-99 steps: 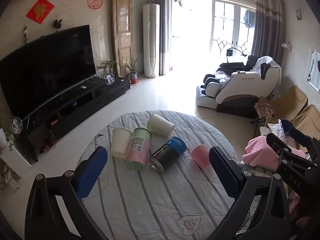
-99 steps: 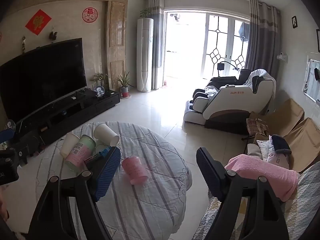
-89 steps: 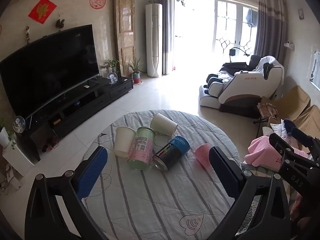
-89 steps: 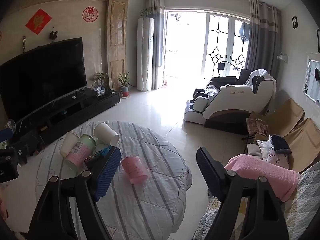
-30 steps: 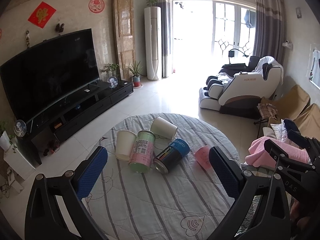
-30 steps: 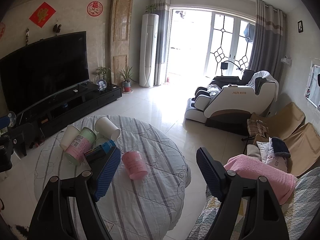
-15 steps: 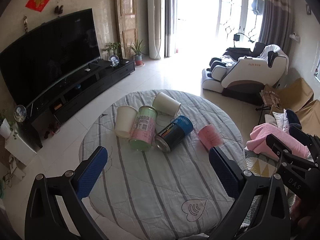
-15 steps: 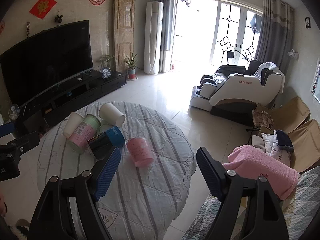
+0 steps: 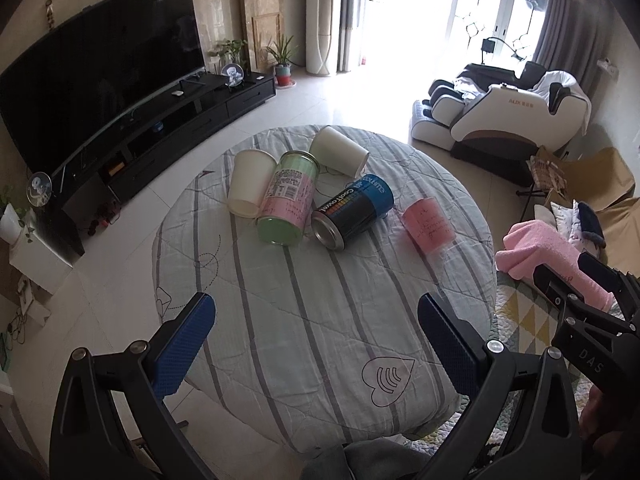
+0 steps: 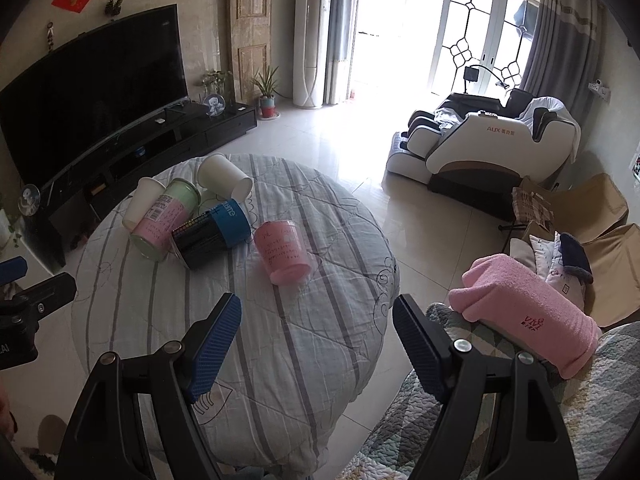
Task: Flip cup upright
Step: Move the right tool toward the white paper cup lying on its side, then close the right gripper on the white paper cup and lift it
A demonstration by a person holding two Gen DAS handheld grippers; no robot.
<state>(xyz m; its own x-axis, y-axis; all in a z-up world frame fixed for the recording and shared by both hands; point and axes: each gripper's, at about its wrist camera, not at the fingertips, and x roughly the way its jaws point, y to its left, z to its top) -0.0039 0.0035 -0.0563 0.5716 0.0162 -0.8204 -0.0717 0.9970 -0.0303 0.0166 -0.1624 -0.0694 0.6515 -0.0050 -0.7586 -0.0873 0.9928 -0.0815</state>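
Several cups and cans lie on their sides on a round table with a striped cloth [image 9: 320,320]. A pink cup [image 9: 427,227] lies at the right, also in the right wrist view [image 10: 283,251]. A black-and-blue can [image 9: 352,210], a pink-and-green can [image 9: 289,198] and two white paper cups [image 9: 250,186] [image 9: 339,151] lie beside it. My left gripper [image 9: 316,336] is open and empty above the table's near edge. My right gripper [image 10: 318,338] is open and empty over the table's right edge, short of the pink cup.
A pink towel [image 10: 524,312] lies on a quilted sofa at the right. A massage chair [image 10: 480,148] stands behind it. A TV and black stand [image 9: 120,92] line the left wall. Tiled floor surrounds the table.
Both grippers have risen and tilted down toward the table, so the cups now sit nearer the middle of both views. The cups have not moved. Both grippers stay open.
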